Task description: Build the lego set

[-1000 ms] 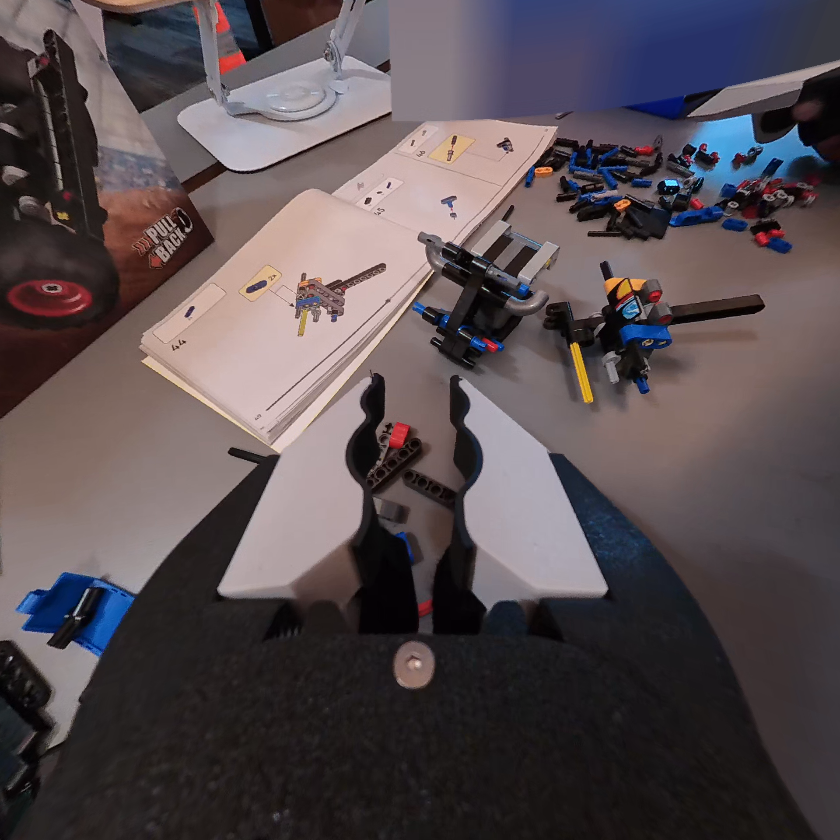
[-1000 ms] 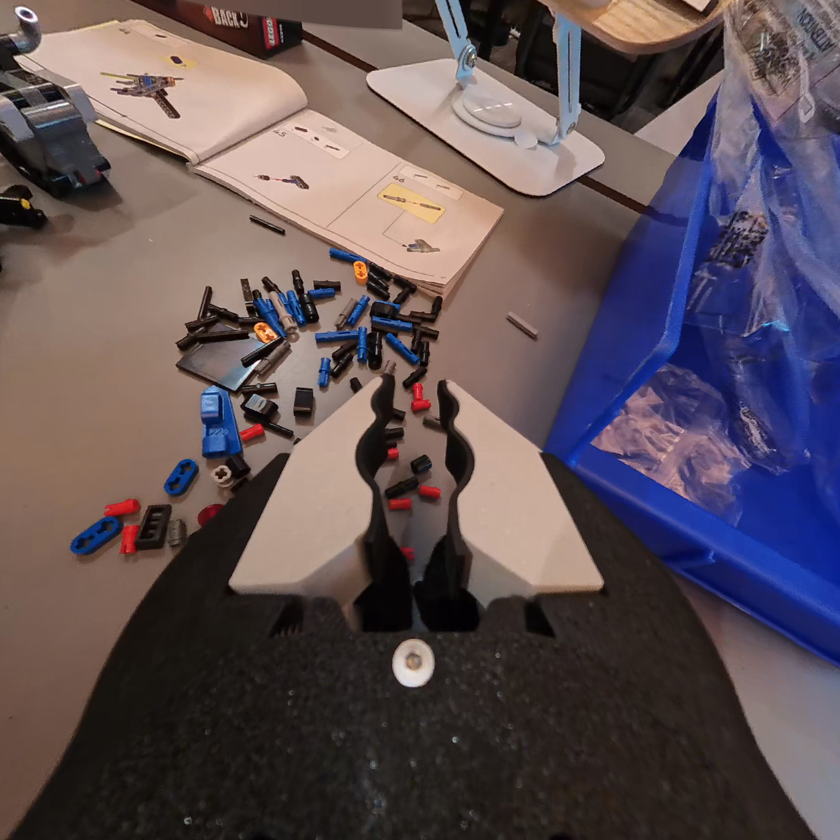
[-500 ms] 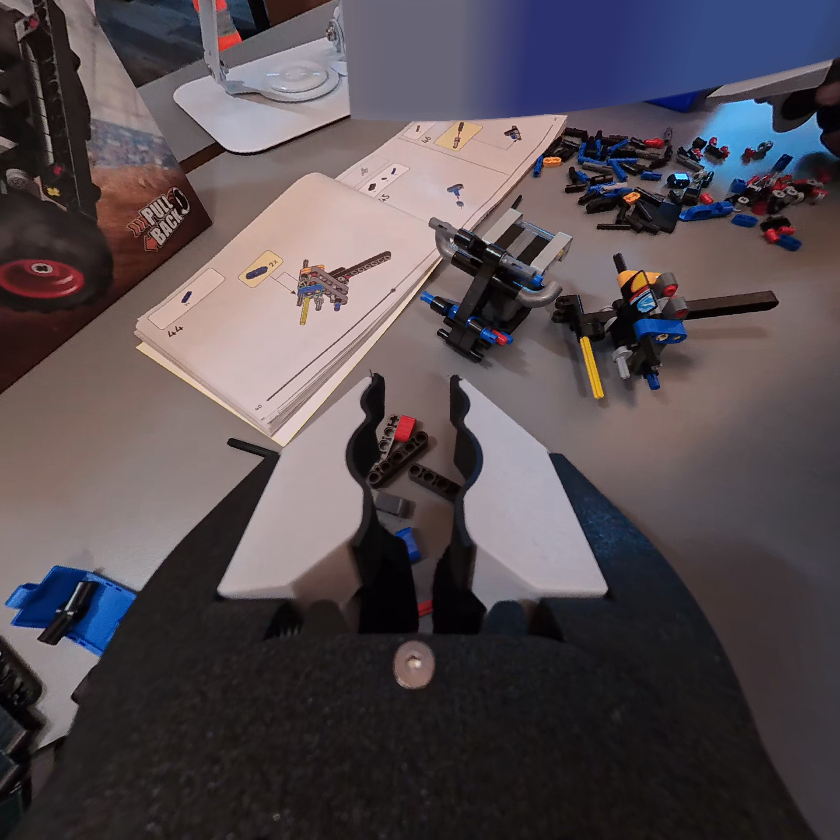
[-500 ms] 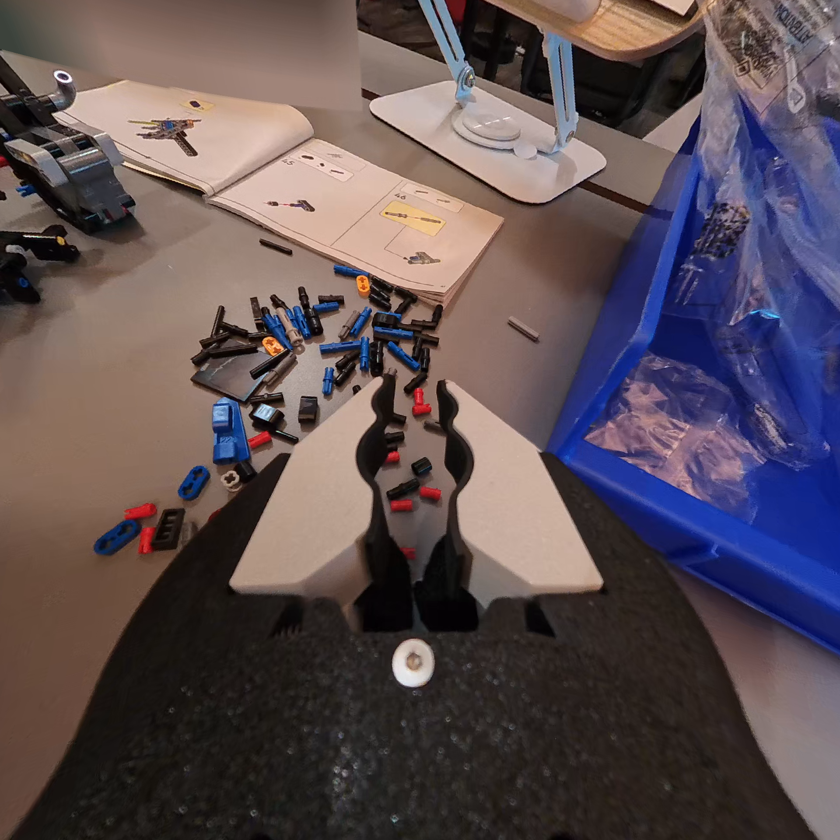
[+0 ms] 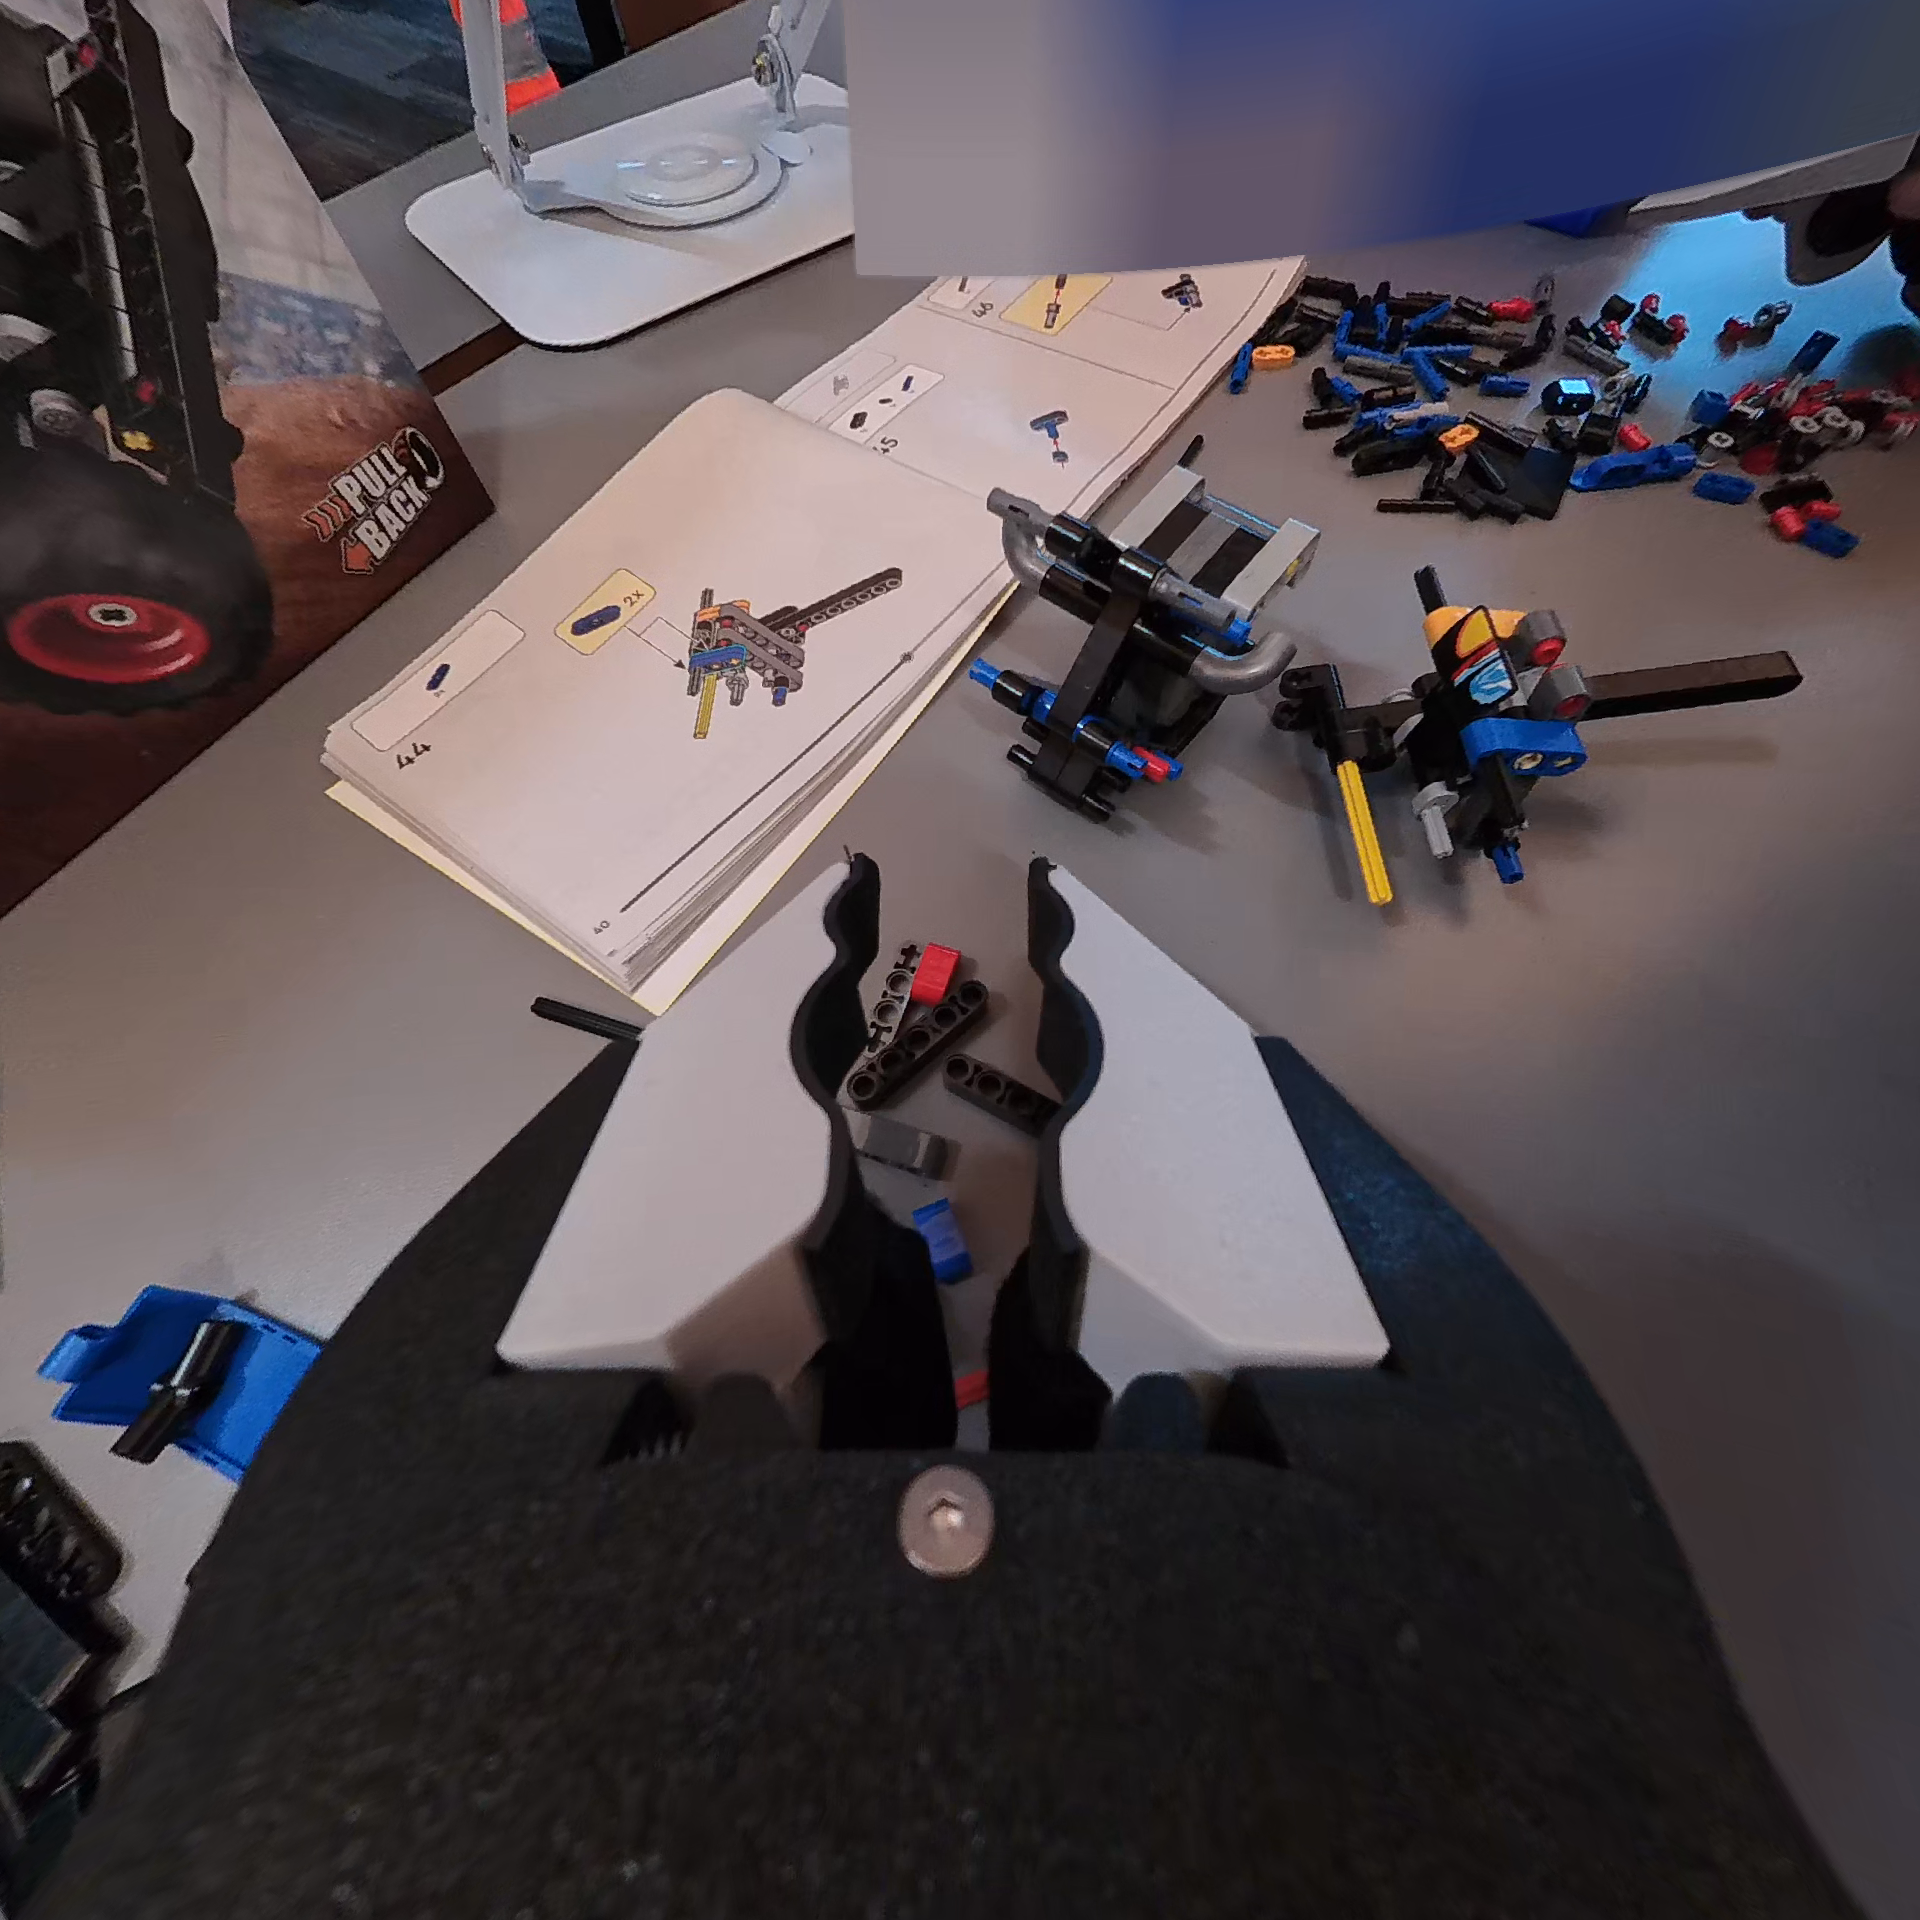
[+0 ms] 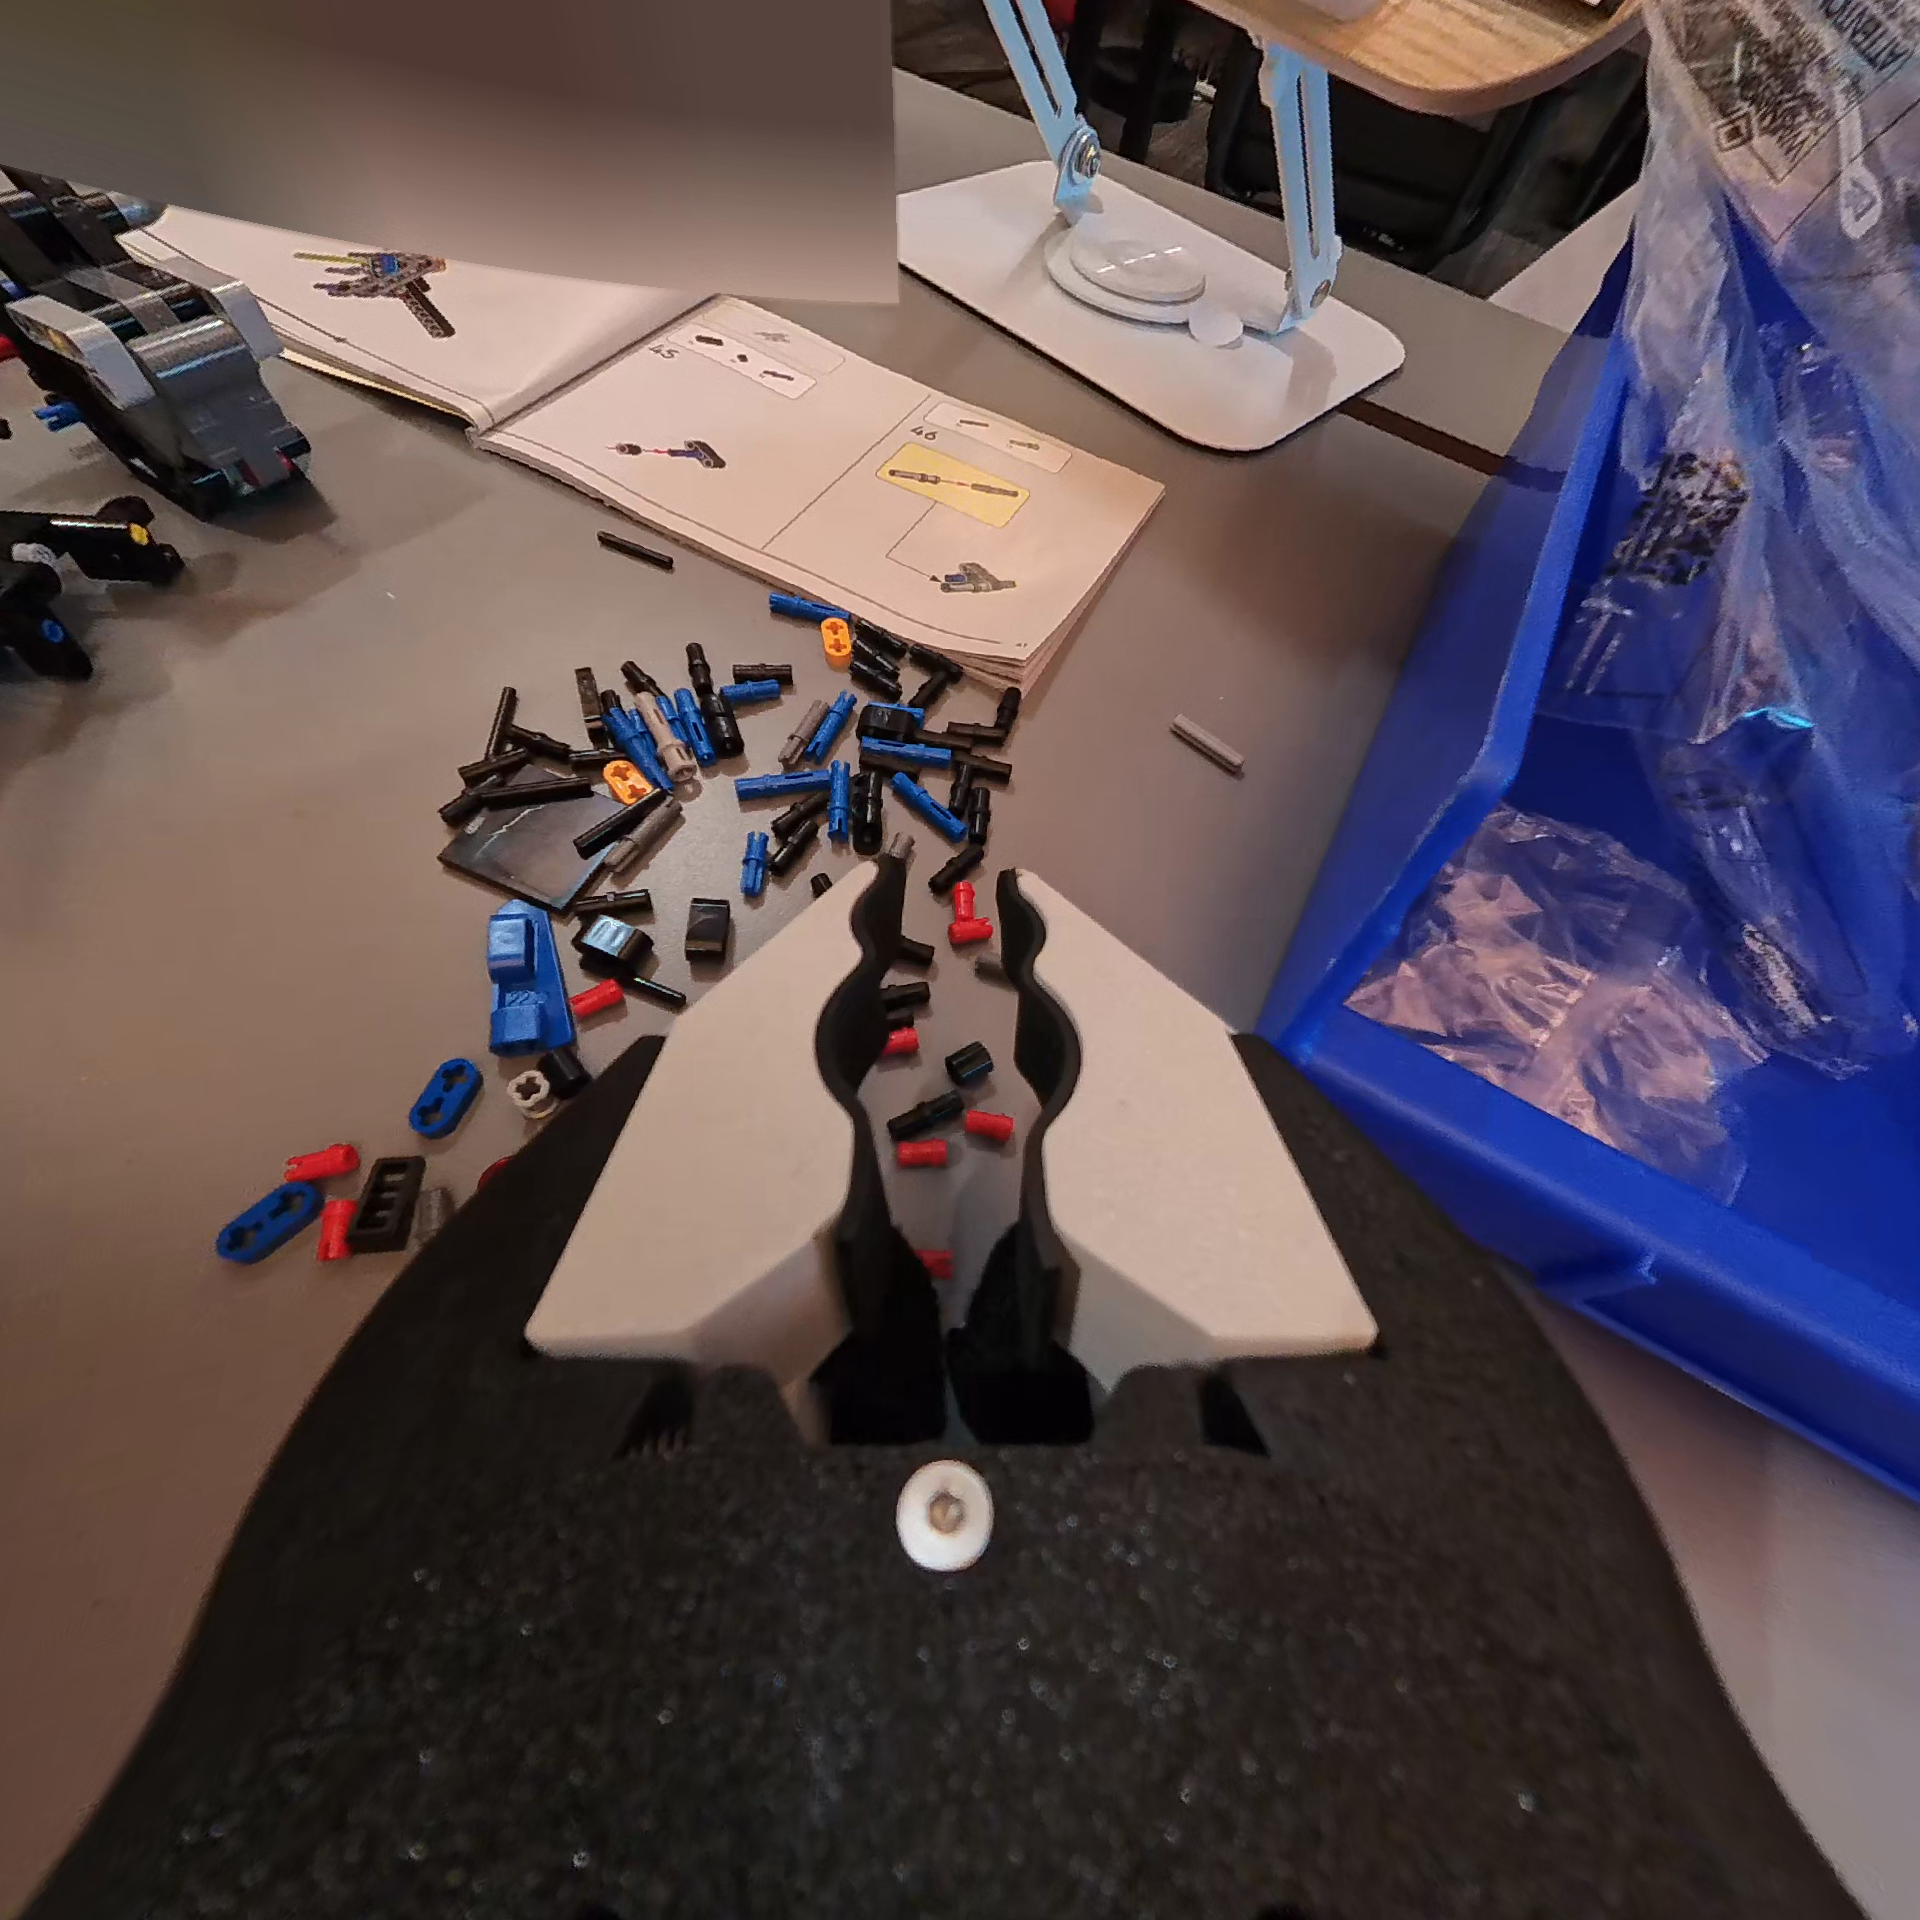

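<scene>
Grippers poised over loose parts on a grey table (image 5: 312,1039), mid-build: the left gripper (image 5: 943,868) hangs with jaws parted and empty above a few black beams (image 5: 914,1039) and a red piece (image 5: 938,968), just in front of the open instruction booklet (image 5: 644,665); the right gripper (image 6: 943,878), jaws likewise parted and holding nothing, hovers over the scattered pile of pins (image 6: 790,769) beside a blue bin (image 6: 1558,1195) of plastic bags. Two part-built assemblies lie apart near the booklet, a black-and-grey frame (image 5: 1132,634) and a smaller piece with a yellow rod (image 5: 1475,727). The step in hand looks like part-finding for the page shown; judging by this, the next move calls for lowering onto one small piece, closing cleanly on it without dragging its neighbours, then carrying it to an assembly
</scene>
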`<state>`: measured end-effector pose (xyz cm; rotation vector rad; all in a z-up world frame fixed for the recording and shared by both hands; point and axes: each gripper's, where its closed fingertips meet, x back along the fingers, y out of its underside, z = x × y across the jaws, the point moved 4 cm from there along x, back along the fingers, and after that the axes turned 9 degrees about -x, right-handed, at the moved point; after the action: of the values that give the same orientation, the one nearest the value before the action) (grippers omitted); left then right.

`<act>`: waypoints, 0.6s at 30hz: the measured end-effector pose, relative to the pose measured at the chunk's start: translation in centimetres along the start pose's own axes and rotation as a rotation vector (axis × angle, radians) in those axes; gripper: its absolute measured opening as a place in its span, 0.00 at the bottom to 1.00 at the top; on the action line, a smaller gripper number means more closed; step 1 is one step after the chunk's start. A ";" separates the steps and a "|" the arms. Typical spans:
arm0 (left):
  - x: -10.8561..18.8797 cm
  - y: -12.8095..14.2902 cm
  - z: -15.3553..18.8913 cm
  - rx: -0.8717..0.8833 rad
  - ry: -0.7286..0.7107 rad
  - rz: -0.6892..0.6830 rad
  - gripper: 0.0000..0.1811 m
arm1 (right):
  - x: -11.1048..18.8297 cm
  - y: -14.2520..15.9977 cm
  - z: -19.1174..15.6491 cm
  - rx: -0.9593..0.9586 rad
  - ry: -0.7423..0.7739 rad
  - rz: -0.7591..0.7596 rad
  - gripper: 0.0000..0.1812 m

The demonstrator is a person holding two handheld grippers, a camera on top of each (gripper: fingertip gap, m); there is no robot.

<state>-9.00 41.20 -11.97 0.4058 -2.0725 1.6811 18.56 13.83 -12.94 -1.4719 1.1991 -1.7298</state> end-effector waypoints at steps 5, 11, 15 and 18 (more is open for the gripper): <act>0.0 0.1 0.0 -0.004 -0.004 -0.006 0.15 | 0.0 0.0 0.0 0.002 -0.001 0.002 0.09; -0.2 0.2 -0.1 0.001 -0.001 -0.009 0.15 | 0.1 0.0 -0.1 0.008 -0.002 0.006 0.09; -0.2 0.2 -0.1 0.003 -0.001 -0.010 0.15 | 0.1 0.0 -0.1 0.005 -0.002 0.003 0.09; -0.2 0.2 -0.1 0.000 -0.002 -0.009 0.15 | 0.0 0.0 -0.1 0.006 -0.003 -0.001 0.09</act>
<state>-8.94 41.34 -12.17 0.4171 -2.0687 1.6765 18.47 13.82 -12.97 -1.4714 1.1915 -1.7301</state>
